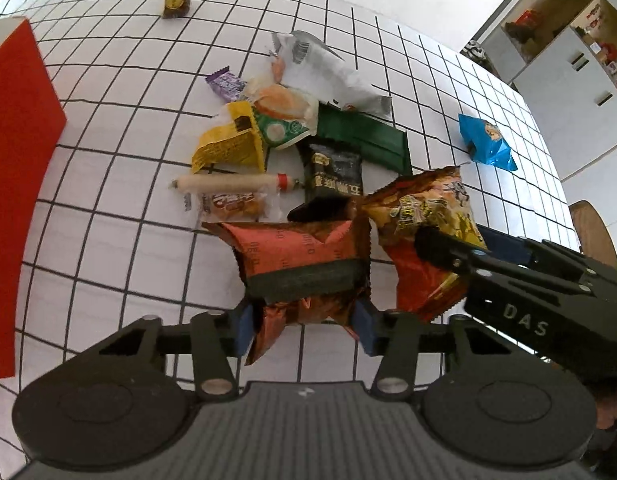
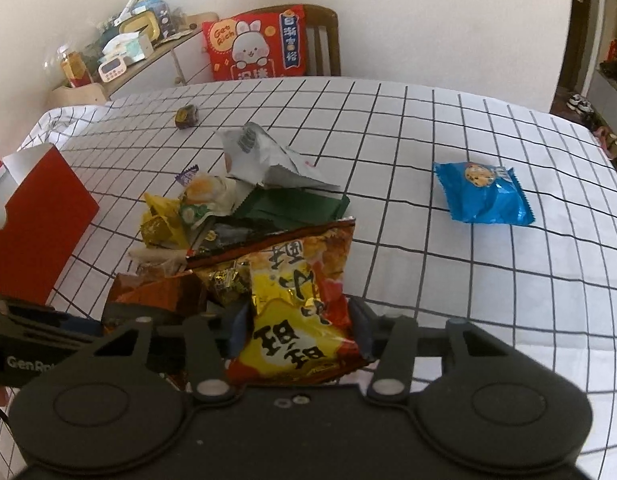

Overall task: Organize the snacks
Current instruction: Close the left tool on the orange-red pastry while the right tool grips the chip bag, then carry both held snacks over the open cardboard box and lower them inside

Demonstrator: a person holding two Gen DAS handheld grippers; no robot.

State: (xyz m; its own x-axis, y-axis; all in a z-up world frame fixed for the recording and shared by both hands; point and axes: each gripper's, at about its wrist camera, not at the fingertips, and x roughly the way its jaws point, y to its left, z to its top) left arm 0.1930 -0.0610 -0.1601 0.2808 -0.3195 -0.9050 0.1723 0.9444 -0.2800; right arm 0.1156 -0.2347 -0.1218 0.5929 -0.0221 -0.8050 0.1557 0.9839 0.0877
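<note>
while pinched, orange packet [image 1: 304,256] in left claw [image 1: 304,326], yellow bag [image 2: 296,320] in right claw [image 2: 298,330]

orange packet [image 1: 304,256]: crumpled foil with a dark band, lower centre of the left view
yellow-red bag [image 2: 300,312]: glossy, tilted, lower centre of the right view
blue packet [image 2: 482,194]: flat, alone at right
snack pile [image 1: 292,140]: mixed wrappers overlapping, centre
brown sweet [image 1: 176,4]: alone, upper left
red box [image 1: 16,184]: upright, left edge
</note>
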